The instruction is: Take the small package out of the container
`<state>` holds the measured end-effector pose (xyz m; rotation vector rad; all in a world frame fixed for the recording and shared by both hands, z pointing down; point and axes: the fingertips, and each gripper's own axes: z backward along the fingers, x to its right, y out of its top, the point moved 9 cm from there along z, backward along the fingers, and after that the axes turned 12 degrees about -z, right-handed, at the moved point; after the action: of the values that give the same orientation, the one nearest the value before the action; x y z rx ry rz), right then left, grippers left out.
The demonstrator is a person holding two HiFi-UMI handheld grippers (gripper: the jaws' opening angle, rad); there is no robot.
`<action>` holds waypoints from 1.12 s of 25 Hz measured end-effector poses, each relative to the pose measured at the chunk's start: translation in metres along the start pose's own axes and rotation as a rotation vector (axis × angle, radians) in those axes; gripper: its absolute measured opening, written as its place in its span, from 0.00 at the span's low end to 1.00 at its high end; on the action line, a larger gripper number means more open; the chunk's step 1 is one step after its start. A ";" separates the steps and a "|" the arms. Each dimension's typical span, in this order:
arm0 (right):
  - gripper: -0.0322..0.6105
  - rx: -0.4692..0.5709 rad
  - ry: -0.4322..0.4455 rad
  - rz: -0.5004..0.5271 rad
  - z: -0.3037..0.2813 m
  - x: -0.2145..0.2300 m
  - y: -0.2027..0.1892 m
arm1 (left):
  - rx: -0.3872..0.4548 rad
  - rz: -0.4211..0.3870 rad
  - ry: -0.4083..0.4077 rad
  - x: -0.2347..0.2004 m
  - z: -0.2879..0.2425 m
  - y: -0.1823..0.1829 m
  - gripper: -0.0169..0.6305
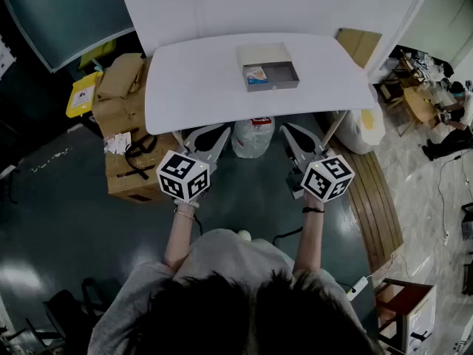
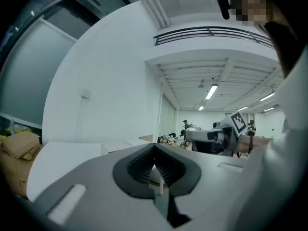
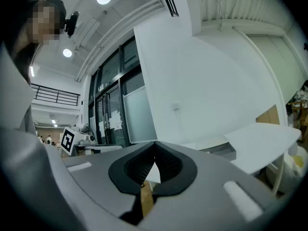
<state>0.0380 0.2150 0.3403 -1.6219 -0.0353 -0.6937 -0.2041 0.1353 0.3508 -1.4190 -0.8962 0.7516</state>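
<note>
A grey open container (image 1: 270, 66) sits at the far middle of the white table (image 1: 192, 87). In its left part lies the small blue and orange package (image 1: 256, 74). Both grippers hang level in front of the table's near edge, well short of the container. My left gripper (image 1: 223, 131) has its jaws shut with nothing between them, and its dark pads (image 2: 144, 165) meet at the tip. My right gripper (image 1: 285, 129) is likewise shut and empty, its pads (image 3: 166, 163) together. From the right gripper view the container (image 3: 219, 150) shows low on the table.
Cardboard boxes (image 1: 126, 102) are stacked left of the table, with a yellow item (image 1: 83, 93) beside them. A plastic bag (image 1: 253, 135) sits under the table's near edge. A white sack (image 1: 366, 128) and a wooden bench (image 1: 380, 198) stand at the right. A white wall panel (image 1: 266, 6) backs the table.
</note>
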 end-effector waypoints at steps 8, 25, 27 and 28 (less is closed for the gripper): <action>0.07 -0.002 0.014 -0.013 0.004 0.006 -0.001 | -0.005 0.002 0.006 0.006 -0.004 -0.001 0.01; 0.07 -0.027 0.059 -0.062 -0.004 0.034 0.002 | -0.037 0.030 0.048 0.013 -0.023 -0.009 0.01; 0.07 -0.026 0.062 -0.073 -0.006 0.038 0.003 | -0.042 0.034 0.051 0.011 -0.026 -0.010 0.01; 0.07 -0.026 0.063 -0.078 -0.007 0.039 0.003 | -0.044 0.036 0.052 0.011 -0.027 -0.010 0.01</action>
<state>0.0682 0.1933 0.3552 -1.6293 -0.0442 -0.8076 -0.1761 0.1307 0.3627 -1.4900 -0.8532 0.7224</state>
